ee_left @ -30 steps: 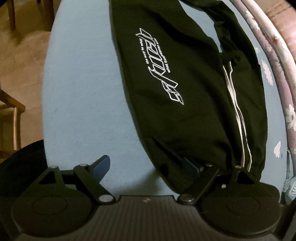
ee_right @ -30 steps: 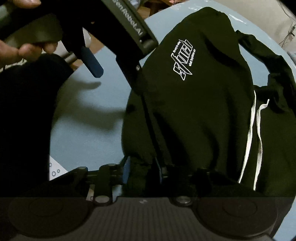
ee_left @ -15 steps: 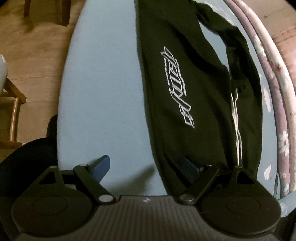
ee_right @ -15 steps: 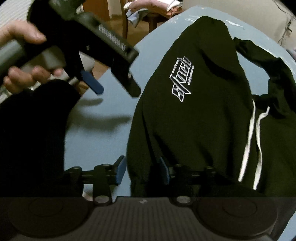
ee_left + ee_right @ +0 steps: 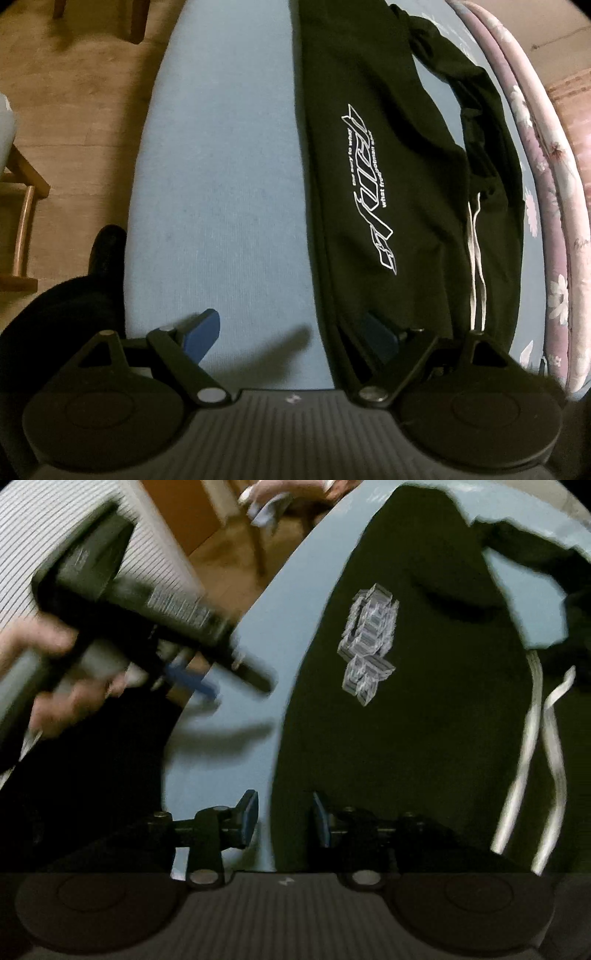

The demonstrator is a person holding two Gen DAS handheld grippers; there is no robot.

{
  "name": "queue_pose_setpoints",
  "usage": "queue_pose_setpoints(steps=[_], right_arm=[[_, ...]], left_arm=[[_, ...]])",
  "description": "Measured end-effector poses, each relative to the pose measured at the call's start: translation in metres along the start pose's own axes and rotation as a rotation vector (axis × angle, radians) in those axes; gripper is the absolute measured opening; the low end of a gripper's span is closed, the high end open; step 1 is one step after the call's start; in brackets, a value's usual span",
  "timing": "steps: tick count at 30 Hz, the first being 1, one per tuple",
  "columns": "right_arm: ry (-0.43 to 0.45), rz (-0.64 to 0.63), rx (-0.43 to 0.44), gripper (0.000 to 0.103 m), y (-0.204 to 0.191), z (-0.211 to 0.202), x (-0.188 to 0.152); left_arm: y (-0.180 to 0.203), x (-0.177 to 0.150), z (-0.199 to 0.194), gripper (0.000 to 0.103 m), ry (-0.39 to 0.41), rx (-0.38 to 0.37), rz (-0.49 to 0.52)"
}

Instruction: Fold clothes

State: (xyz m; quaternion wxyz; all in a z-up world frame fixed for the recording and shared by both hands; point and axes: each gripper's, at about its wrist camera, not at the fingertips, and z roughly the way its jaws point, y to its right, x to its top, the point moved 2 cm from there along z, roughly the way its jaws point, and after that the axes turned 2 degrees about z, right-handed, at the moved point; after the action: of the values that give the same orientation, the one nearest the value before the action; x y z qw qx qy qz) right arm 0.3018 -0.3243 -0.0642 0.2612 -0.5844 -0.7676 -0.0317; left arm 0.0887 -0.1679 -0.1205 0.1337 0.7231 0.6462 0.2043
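A black hoodie (image 5: 376, 177) is spread lengthwise on a light blue padded surface (image 5: 221, 184), toward that surface's right side in the left wrist view, with a white outlined logo (image 5: 369, 188) on its front and two white drawstrings (image 5: 476, 266) hanging beside it. A flowered cloth (image 5: 543, 192) is seen along the far right edge, and wooden floor (image 5: 74, 92) with a wooden chair frame (image 5: 22, 206) lies to the left.

The left gripper (image 5: 291, 332) is pointed steeply down at the near end of the surface. Its jaws are spread wide: the left blue pad is held over bare blue surface, while the right pad is set against the near edge of the hoodie, and nothing is pinched between them. In the right wrist view the left gripper (image 5: 207, 686) is seen blurred at the upper left, its grey handle wrapped by a hand (image 5: 48, 679) with the fingers curled round it, in front of a striped sleeve (image 5: 110, 524).

The right gripper (image 5: 284, 819) is also tilted steeply downward, at the hoodie's near left edge. Its jaws are closing; the edge of the black fabric lies between the two blue pads, but the left pad is seen clear of the cloth, so no grip is made.
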Motion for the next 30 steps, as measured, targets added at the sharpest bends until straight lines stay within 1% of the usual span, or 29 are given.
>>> queue_pose_setpoints(steps=[3, 4, 5, 7, 8, 10, 12, 13, 15, 18, 20, 22, 24, 27, 30], right_arm=[[0.059, 0.043, -0.079, 0.039, 0.025, -0.006, 0.027], [0.082, 0.057, -0.107, 0.041, 0.035, -0.006, 0.036], [0.104, 0.07, -0.135, 0.046, 0.045, -0.007, 0.046], [0.164, 0.134, -0.178, 0.048, 0.069, -0.009, 0.066], [0.19, 0.179, -0.19, 0.048, 0.083, -0.01, 0.076], [0.23, 0.261, -0.186, 0.048, 0.106, -0.008, 0.091], [0.237, 0.327, -0.165, 0.048, 0.12, -0.003, 0.097], [0.233, 0.339, -0.142, 0.048, 0.121, 0.001, 0.096], [0.196, 0.34, -0.127, 0.048, 0.117, 0.009, 0.088], [0.132, 0.299, -0.168, 0.048, 0.104, 0.017, 0.068], [0.112, 0.282, -0.196, 0.048, 0.097, 0.014, 0.052], [0.118, 0.285, -0.241, 0.048, 0.095, 0.004, 0.038], [0.133, 0.308, -0.287, 0.048, 0.1, -0.006, 0.025], [0.146, 0.384, -0.31, 0.051, 0.119, -0.014, 0.012], [0.16, 0.406, -0.328, 0.051, 0.127, -0.011, 0.005]], left_arm=[[0.002, 0.004, 0.002, 0.085, -0.001, 0.004, 0.026], [0.002, 0.005, 0.002, 0.085, -0.001, 0.003, 0.034], [0.003, 0.007, 0.003, 0.085, 0.001, -0.005, 0.04], [0.004, 0.011, 0.003, 0.085, 0.016, -0.026, 0.046], [0.006, 0.014, 0.001, 0.085, 0.039, -0.043, 0.052], [0.012, 0.022, -0.005, 0.085, 0.081, -0.092, 0.081], [0.019, 0.032, -0.009, 0.085, 0.105, -0.15, 0.106], [0.021, 0.037, -0.01, 0.085, 0.108, -0.165, 0.118], [0.023, 0.044, -0.008, 0.085, 0.104, -0.164, 0.134], [0.02, 0.053, -0.002, 0.084, 0.102, -0.138, 0.138], [0.018, 0.057, 0.001, 0.083, 0.095, -0.115, 0.148], [0.018, 0.058, 0.003, 0.083, 0.094, -0.099, 0.157], [0.022, 0.058, 0.005, 0.083, 0.092, -0.099, 0.166], [0.035, 0.053, 0.006, 0.083, 0.085, -0.121, 0.199], [0.046, 0.043, 0.01, 0.084, 0.073, -0.121, 0.224]])
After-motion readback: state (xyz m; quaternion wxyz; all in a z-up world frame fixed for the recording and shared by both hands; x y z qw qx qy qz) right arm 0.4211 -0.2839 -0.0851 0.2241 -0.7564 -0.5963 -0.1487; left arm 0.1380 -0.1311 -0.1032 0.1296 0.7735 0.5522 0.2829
